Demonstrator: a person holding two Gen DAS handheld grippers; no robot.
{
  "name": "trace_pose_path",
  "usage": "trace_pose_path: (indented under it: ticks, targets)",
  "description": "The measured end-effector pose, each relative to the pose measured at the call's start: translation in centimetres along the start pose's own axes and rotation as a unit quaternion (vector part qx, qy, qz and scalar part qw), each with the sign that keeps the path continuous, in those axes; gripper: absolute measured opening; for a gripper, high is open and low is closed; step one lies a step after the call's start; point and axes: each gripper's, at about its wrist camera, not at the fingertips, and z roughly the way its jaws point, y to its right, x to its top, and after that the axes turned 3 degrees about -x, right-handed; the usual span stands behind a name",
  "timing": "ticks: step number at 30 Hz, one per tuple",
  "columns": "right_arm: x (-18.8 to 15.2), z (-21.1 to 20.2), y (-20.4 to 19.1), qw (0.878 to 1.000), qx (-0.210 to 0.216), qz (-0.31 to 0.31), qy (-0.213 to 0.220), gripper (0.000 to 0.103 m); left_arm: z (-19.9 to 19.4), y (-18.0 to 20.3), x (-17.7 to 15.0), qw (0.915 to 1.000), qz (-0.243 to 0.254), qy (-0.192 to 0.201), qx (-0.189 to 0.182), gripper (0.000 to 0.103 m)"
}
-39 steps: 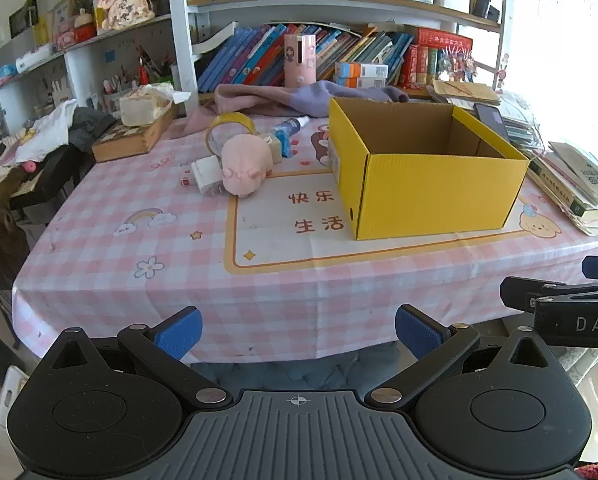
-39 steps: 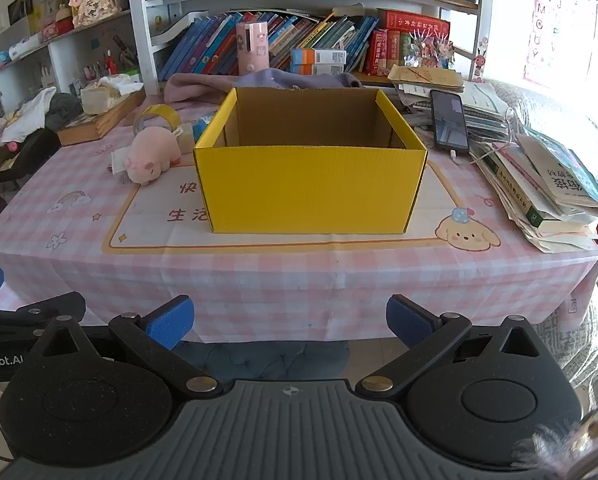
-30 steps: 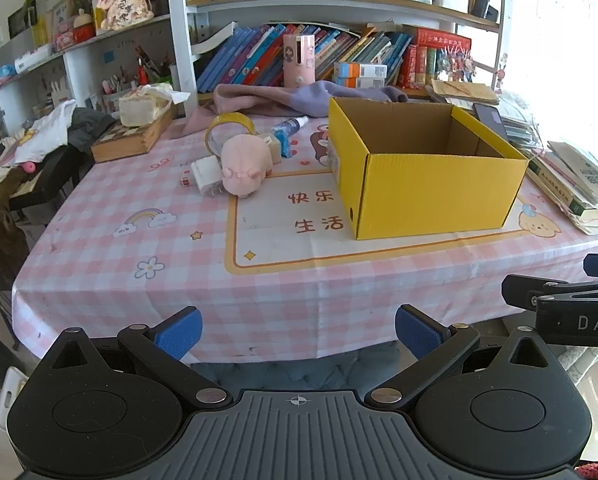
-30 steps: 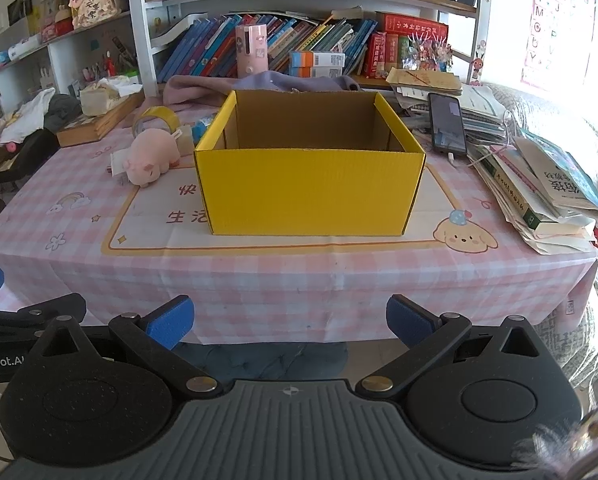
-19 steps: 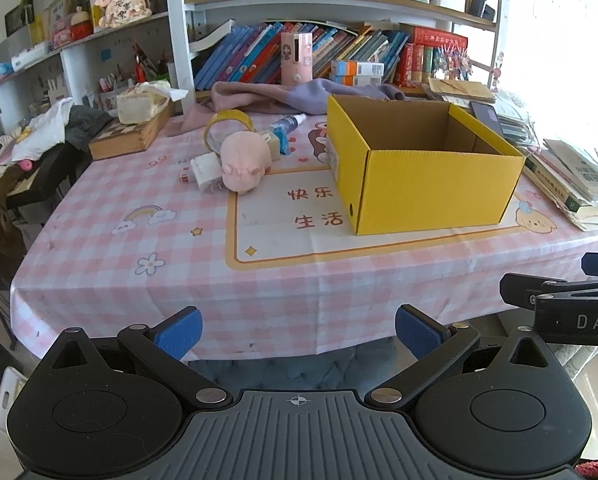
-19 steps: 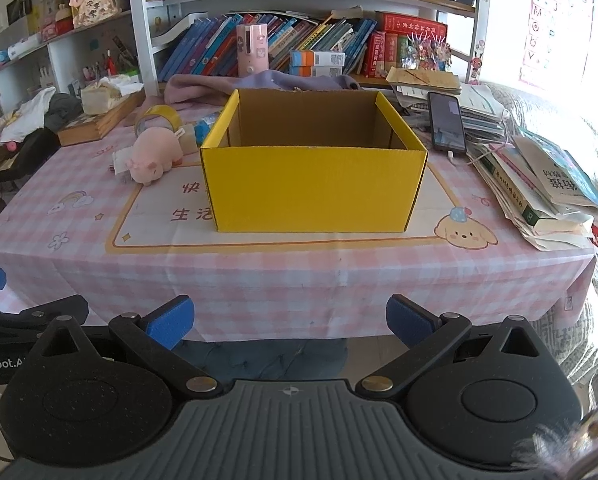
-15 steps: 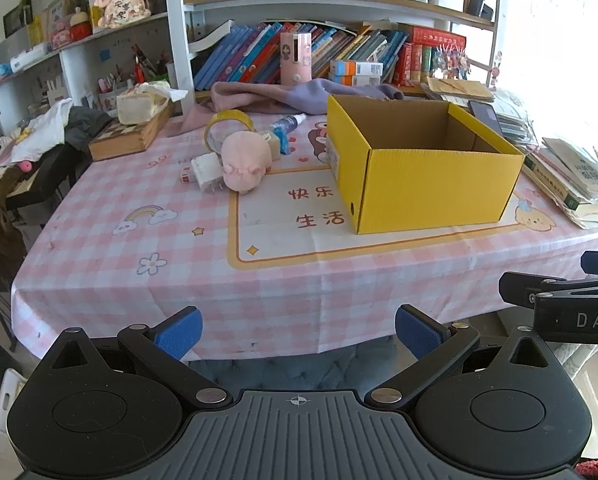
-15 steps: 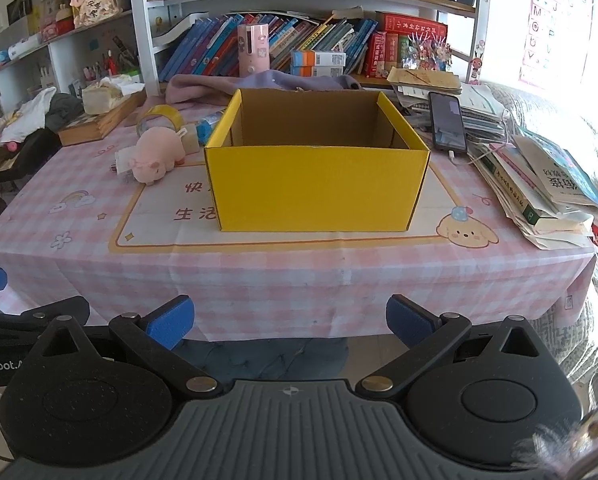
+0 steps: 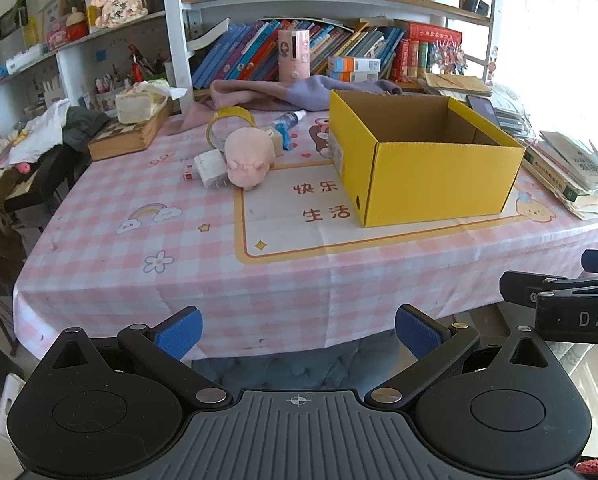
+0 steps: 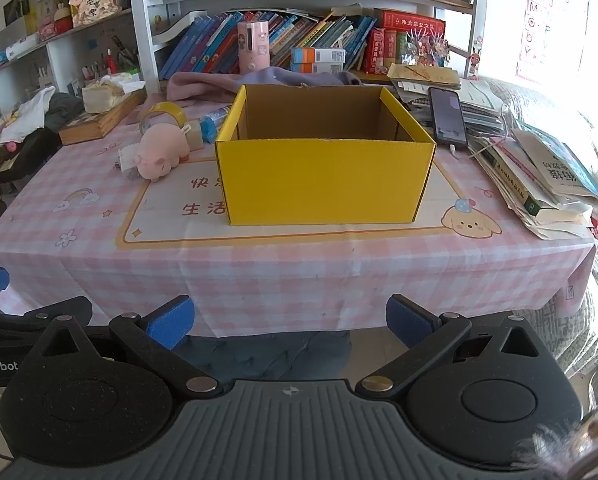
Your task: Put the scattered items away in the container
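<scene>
An open yellow cardboard box (image 9: 439, 176) (image 10: 323, 180) stands on the pink checked tablecloth (image 9: 179, 248). Left of it lie a pink pig plush (image 9: 249, 156) (image 10: 159, 152), a white plug adapter (image 9: 209, 168), a yellow tape roll (image 9: 229, 122) (image 10: 163, 114) and a small blue-capped bottle (image 9: 287, 120). My left gripper (image 9: 299, 330) is open and empty, below the table's front edge. My right gripper (image 10: 289, 320) is open and empty, also in front of the table, facing the box.
A wooden box with tissues (image 9: 135, 128) sits at the back left. A purple cloth (image 9: 291, 92) lies behind the items. Stacked books (image 10: 547, 176) and a phone (image 10: 447, 116) fill the right side. Bookshelves (image 10: 299, 44) stand behind the table.
Both grippers have drifted slightly; the table scene sits a little lower and closer in the views. Nothing on the table has moved. Both grippers stay open.
</scene>
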Motion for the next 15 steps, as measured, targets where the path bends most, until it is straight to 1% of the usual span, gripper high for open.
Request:
trace_pose_path:
  ticks: [6,15]
  targets:
    - [-0.1,-0.1,-0.5,1.000,0.000,0.000,0.002,0.103,-0.1,-0.4,-0.2,1.0000,0.001,0.003,-0.001,0.103]
    - [-0.1,-0.4,-2.4,1.000,0.003,-0.009,0.005,0.103,-0.6,-2.5,-0.8,0.9999,-0.008,0.007,0.001,0.103]
